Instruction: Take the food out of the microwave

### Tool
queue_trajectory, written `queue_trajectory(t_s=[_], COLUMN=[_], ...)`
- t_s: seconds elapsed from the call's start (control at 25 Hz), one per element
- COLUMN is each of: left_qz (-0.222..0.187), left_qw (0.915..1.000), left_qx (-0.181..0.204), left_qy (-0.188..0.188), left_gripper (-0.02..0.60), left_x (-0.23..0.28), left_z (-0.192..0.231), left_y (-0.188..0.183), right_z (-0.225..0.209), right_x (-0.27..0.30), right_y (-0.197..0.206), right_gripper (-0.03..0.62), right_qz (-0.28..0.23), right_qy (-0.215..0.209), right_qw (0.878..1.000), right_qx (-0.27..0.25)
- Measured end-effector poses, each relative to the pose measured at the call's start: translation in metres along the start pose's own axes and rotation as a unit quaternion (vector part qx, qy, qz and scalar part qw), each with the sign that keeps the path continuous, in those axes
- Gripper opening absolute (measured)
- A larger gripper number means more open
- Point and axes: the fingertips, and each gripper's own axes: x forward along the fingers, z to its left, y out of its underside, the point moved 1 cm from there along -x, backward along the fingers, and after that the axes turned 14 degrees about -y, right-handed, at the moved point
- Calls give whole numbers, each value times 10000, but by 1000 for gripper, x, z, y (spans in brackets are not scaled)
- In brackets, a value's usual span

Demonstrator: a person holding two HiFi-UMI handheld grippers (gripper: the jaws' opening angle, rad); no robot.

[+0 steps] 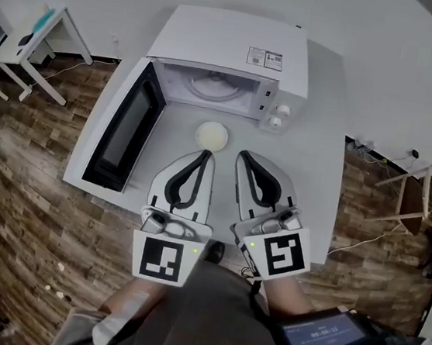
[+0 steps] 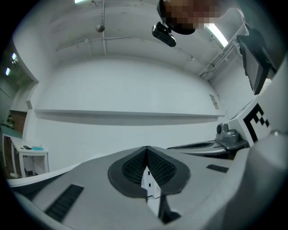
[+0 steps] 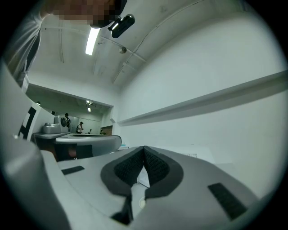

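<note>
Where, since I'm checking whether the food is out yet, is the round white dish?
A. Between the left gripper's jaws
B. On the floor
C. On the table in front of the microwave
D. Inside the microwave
C: the dish sits on the table, just in front of the microwave, whose door is open.

Cameras: one from above, two riding low on the grippers.

The head camera (image 2: 164, 35) looked steeply down on the white table (image 1: 317, 141). It had the open microwave (image 1: 230, 60) at 12 o'clock and the left gripper (image 1: 205, 155) and right gripper (image 1: 243, 157) close at 6 o'clock. The left gripper view looked about level along its own jaws, very near, toward a white wall (image 2: 126, 90) with a ledge. The right gripper's marker cube (image 2: 256, 121) showed at 3 o'clock. The right gripper view faced a similar wall, with the left gripper at 9 o'clock. Both gripper views caught the head camera near 12 o'clock.
</note>
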Motion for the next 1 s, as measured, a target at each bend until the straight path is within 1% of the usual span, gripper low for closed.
queue_trajectory(t_s=[0.16,0.44,1.0], left_qz=[-35,-50,-9], left_qw=[10000,9999,9999], left_qx=[43,107,137], left_qy=[7,67,82], left_gripper=[6,6,6], left_x=[-3,-4,-3], left_z=[-4,-8,-5], left_y=[-2,-9,-5], right_z=[1,0,2], right_x=[-4,-8,-5], right_y=[-1,-11,-5], right_gripper=[8,8,8], right_qz=[-8,-150,-135], right_qy=[-50,-20,-20], right_qw=[10000,9999,9999], right_qx=[-9,7,73])
